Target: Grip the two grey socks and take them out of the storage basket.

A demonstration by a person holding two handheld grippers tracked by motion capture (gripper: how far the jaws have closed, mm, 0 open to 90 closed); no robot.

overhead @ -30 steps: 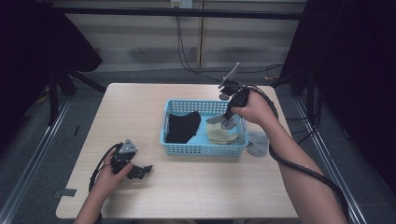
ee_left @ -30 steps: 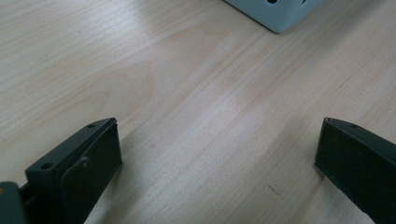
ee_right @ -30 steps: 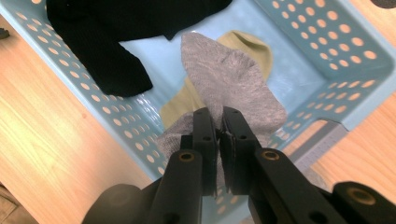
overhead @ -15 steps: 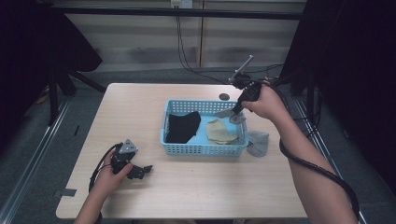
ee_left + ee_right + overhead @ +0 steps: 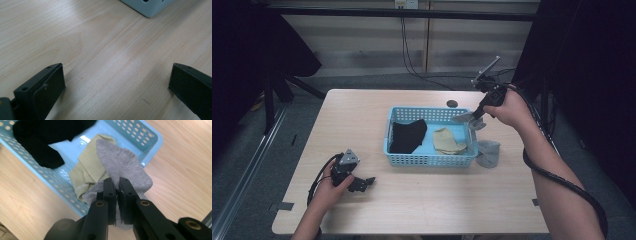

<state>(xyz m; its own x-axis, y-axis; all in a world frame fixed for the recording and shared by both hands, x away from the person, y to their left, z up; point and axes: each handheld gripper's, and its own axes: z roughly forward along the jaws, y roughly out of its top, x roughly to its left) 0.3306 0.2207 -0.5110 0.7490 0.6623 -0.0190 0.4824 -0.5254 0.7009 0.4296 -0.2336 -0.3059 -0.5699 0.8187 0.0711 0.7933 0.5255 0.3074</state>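
Observation:
A light blue basket (image 5: 429, 160) stands mid-table with a black sock (image 5: 408, 136) and a beige sock (image 5: 449, 141) lying in it. My right gripper (image 5: 474, 120) hangs over the basket's far right corner, shut on a grey sock (image 5: 464, 118). In the right gripper view the jaws (image 5: 117, 183) pinch that grey sock (image 5: 125, 162), which droops over the beige sock (image 5: 87, 170) and the basket's rim (image 5: 150, 150). My left gripper (image 5: 363, 183) rests on the table at the front left, open. Between its jaws (image 5: 116, 87) is bare wood.
A second grey sock (image 5: 487, 153) lies on the table against the basket's right end. A small dark round spot (image 5: 452, 104) marks the table behind the basket. The basket's corner (image 5: 147, 7) shows ahead of the left gripper.
My right gripper has carried the grey sock up and to the right, from over the basket's inside to its far right corner. The left gripper has stayed put.

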